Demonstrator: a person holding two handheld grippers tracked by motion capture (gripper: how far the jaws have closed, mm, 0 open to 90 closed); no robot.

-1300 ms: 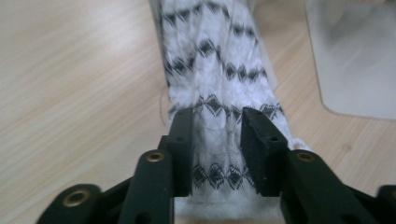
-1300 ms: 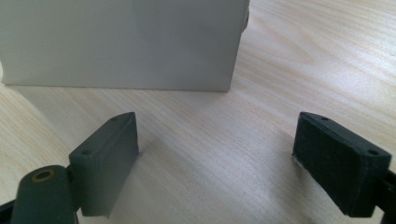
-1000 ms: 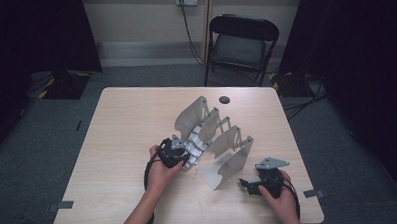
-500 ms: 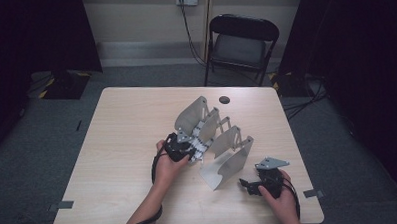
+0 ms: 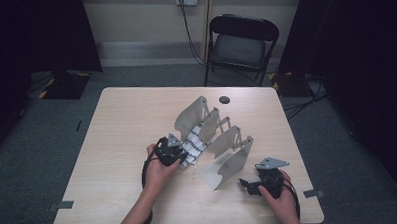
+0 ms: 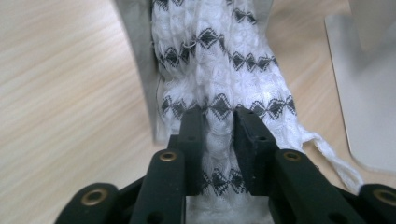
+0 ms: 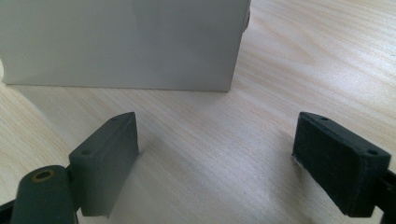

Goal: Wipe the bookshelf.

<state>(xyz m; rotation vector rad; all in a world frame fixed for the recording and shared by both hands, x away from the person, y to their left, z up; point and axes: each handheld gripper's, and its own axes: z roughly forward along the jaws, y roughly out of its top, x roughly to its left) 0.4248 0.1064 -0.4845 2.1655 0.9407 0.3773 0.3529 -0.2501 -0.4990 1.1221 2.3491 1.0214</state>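
A grey rack (image 5: 228, 161) of several upright curved panels stands mid-table. A white knitted cloth (image 5: 195, 143) with black diamond bands lies in one slot, its end trailing out toward me. My left gripper (image 5: 184, 153) sits at the rack's near-left side. In the left gripper view its jaws have just been closing and now pinch a fold of the cloth (image 6: 219, 60) beside a grey panel (image 6: 135, 70); left gripper (image 6: 219, 126) is shut on it. My right gripper (image 5: 243, 184) rests low near the table's front right, open (image 7: 217, 154) with nothing between its pads, facing the front panel (image 7: 121, 42).
A small black disc (image 5: 224, 99) lies near the table's far edge. A black folding chair (image 5: 241, 40) stands behind the table. The light wooden tabletop (image 5: 122, 124) stretches bare to the left of the rack. The front edge is close under both hands.
The left gripper pushed in toward the rack, then drew back slightly toward me, and its jaws narrowed on the cloth. The right hand has stayed put.
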